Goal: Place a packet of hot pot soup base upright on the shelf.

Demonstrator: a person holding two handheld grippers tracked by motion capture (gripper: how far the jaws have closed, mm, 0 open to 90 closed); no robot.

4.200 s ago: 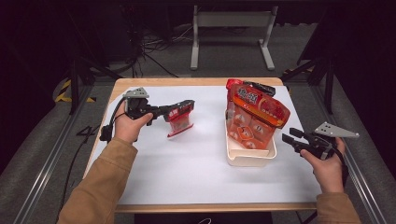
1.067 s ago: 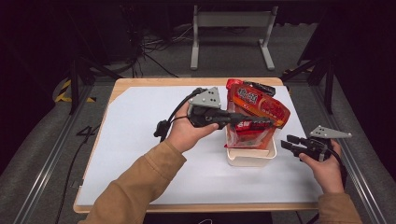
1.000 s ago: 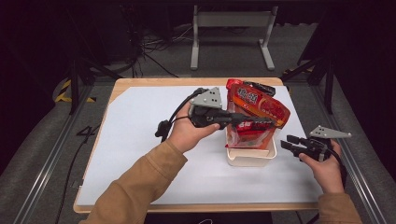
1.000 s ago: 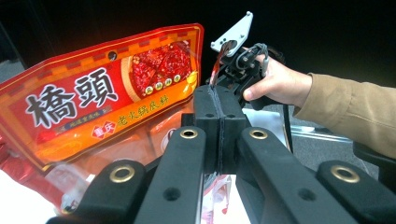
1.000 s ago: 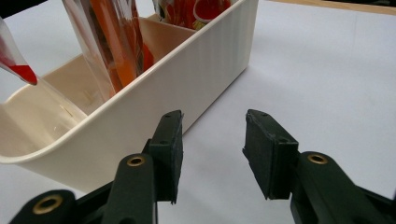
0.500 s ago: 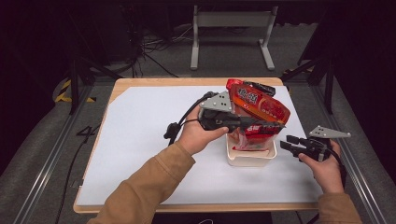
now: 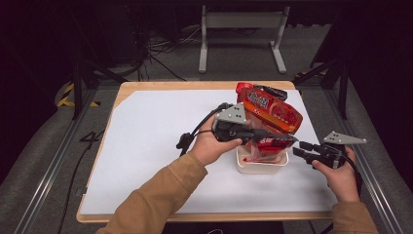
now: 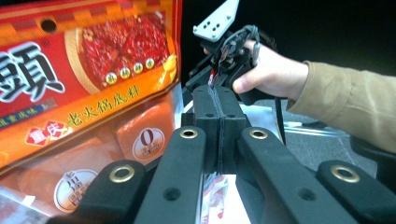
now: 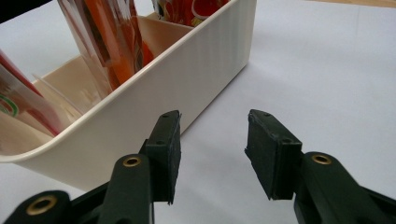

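Left tool is clamped on the top edge of a small clear sachet, pads pressed flat together in the left gripper view with only thin film between them. The sachet hangs below the pads into the near end of the cream bin, which sits on the white worktop right of centre. Behind it, the large red hotpot-base pouches stand upright in the same bin, leaning toward the far edge.

Handling judgement: the sachet is light and limp, with slick film. It will fold or swing rather than stand, so a pinch on the sealed top seam is the right hold; gripping the filled belly could burst it. I cannot tell whether its bottom already rests on the bin floor, since the tool hides it.

Pose: my left forearm reaches in diagonally from the lower left, the hand roughly level, the tool pointing right across the bin.

Right tool sits half open and empty, low by the bin's right wall, not touching it.
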